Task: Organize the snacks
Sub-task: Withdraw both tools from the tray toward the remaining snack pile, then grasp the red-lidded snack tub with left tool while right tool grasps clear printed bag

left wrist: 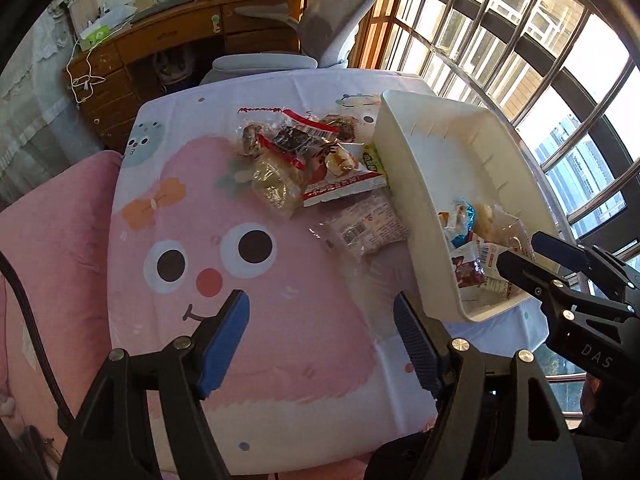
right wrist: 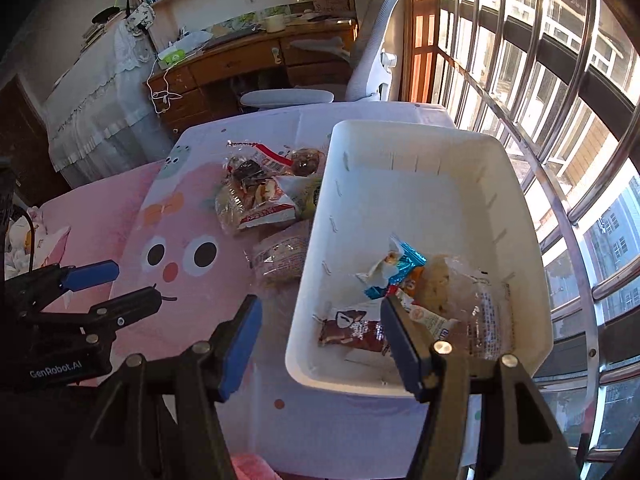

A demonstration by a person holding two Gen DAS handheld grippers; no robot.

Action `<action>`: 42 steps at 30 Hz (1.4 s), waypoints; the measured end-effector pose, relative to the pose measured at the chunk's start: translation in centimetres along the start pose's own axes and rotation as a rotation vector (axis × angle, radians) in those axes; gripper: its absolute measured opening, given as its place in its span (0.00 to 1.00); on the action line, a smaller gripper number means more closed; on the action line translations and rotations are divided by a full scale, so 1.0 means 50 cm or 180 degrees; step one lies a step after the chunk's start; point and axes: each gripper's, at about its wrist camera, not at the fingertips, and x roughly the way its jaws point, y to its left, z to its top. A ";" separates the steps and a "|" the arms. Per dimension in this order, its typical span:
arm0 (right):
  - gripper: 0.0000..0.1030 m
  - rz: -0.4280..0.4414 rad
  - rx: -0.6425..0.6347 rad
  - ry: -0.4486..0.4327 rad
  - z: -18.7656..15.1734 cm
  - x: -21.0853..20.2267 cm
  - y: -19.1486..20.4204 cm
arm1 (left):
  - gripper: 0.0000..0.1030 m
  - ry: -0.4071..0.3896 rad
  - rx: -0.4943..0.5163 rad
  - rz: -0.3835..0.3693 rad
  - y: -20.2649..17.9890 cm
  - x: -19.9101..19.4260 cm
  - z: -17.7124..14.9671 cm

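A white plastic basket (left wrist: 400,152) (right wrist: 400,128) stands on the right of the table. Inside it lie a brown packet (right wrist: 352,332), a blue packet (right wrist: 404,268) and a clear bag of biscuits (right wrist: 460,296). Left of the basket is a pile of wrapped snacks (left wrist: 304,156) (right wrist: 264,192), with one clear-wrapped packet (left wrist: 368,228) (right wrist: 280,256) nearer. My left gripper (left wrist: 322,328) (right wrist: 128,286) hovers open over the pink cloth, nothing between its fingers. My right gripper (right wrist: 322,336) (left wrist: 520,250) is open above the basket's near left corner, holding nothing.
The table wears a cartoon-face cloth (left wrist: 248,360). A grey office chair (right wrist: 288,98) and a wooden desk (right wrist: 240,60) stand behind it. A barred window (right wrist: 560,120) runs along the right. Pink bedding (left wrist: 52,240) and a black cable (left wrist: 32,320) lie to the left.
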 end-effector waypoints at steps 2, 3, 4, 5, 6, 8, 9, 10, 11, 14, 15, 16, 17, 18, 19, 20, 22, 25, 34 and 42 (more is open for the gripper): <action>0.60 -0.0033 0.0050 -0.0007 -0.001 0.006 0.025 | 0.72 0.0003 0.0097 0.0006 0.023 -0.002 0.001; 0.60 -0.0056 0.0090 -0.0013 -0.002 0.009 0.036 | 0.73 -0.0007 0.0136 -0.0002 0.036 -0.004 0.003; 0.60 -0.0076 0.0131 -0.0021 -0.004 0.011 0.046 | 0.73 -0.0013 0.0179 -0.0015 0.049 -0.005 0.004; 0.60 -0.0096 0.0174 -0.0029 -0.006 0.014 0.056 | 0.74 -0.0015 0.0223 -0.0022 0.061 -0.006 0.006; 0.60 -0.0115 0.0218 -0.0033 -0.006 0.018 0.065 | 0.74 -0.0012 0.0263 -0.0027 0.074 -0.005 0.009; 0.60 -0.0157 0.0305 -0.0043 -0.009 0.026 0.084 | 0.74 0.0008 0.0324 -0.0058 0.097 -0.004 0.016; 0.60 -0.0180 0.0343 -0.0051 -0.012 0.030 0.094 | 0.74 0.0026 0.0338 -0.0086 0.109 -0.003 0.020; 0.60 -0.0206 0.0377 -0.0058 -0.014 0.033 0.103 | 0.74 0.0048 0.0349 -0.0116 0.120 -0.001 0.024; 0.60 -0.0232 0.0403 -0.0067 -0.017 0.036 0.111 | 0.74 0.0067 0.0361 -0.0141 0.131 0.001 0.030; 0.60 -0.0315 0.0450 -0.0071 -0.020 0.047 0.133 | 0.75 0.0149 0.0422 -0.0175 0.156 0.013 0.049; 0.60 -0.0342 0.0461 -0.0065 -0.020 0.050 0.139 | 0.75 0.0167 0.0435 -0.0176 0.163 0.015 0.057; 0.60 -0.0371 0.0471 -0.0066 -0.020 0.052 0.144 | 0.76 0.0187 0.0434 -0.0194 0.169 0.017 0.065; 0.60 -0.0390 0.0474 -0.0075 -0.020 0.053 0.149 | 0.76 0.0218 0.0421 -0.0223 0.177 0.018 0.073; 0.60 -0.0408 0.0466 -0.0085 -0.019 0.054 0.155 | 0.77 0.0255 0.0411 -0.0247 0.182 0.020 0.079; 0.60 -0.0438 0.0450 -0.0097 -0.018 0.056 0.161 | 0.77 0.0289 0.0411 -0.0263 0.187 0.022 0.088; 0.60 -0.0474 0.0426 -0.0114 -0.017 0.058 0.167 | 0.78 0.0319 0.0423 -0.0270 0.191 0.024 0.097; 0.60 -0.0569 0.0371 -0.0147 -0.015 0.064 0.178 | 0.79 0.0375 0.0458 -0.0271 0.193 0.029 0.117; 0.60 -0.0668 0.0271 -0.0177 -0.012 0.076 0.193 | 0.80 0.0444 0.0491 -0.0298 0.194 0.041 0.150; 0.60 -0.0702 0.0024 -0.0062 0.007 0.146 0.222 | 0.80 0.0590 0.0579 -0.0250 0.185 0.103 0.259; 0.60 -0.0916 -0.0280 0.0016 0.027 0.212 0.244 | 0.80 0.0648 0.0702 -0.0227 0.152 0.179 0.341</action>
